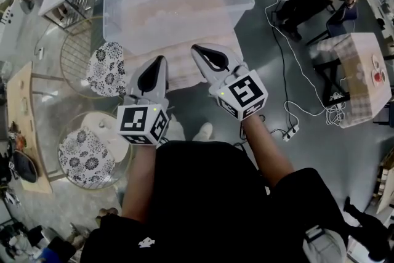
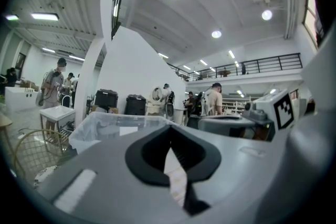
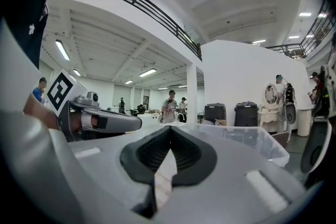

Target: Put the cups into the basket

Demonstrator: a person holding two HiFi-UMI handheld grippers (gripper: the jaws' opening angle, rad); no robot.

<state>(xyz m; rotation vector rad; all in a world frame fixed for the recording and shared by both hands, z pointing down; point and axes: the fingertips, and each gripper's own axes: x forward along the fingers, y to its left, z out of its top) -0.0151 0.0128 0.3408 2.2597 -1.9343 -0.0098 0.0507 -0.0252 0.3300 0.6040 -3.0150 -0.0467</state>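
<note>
No cup shows in any view. A large clear plastic bin stands straight ahead on a pale wooden top; it looks empty. My left gripper is shut with nothing in it, its tips near the bin's front wall. My right gripper is shut too and holds nothing, its tips just at the bin's front edge. In the left gripper view the jaws meet at the tip, with the bin beyond. The right gripper view shows its jaws pressed together, the bin ahead and the left gripper beside it.
A gold wire basket stands left of the bin, also seen as the wire basket. Two floral-patterned round pieces lie at the left. Cables and a power strip trail on the floor to the right. People stand in the background.
</note>
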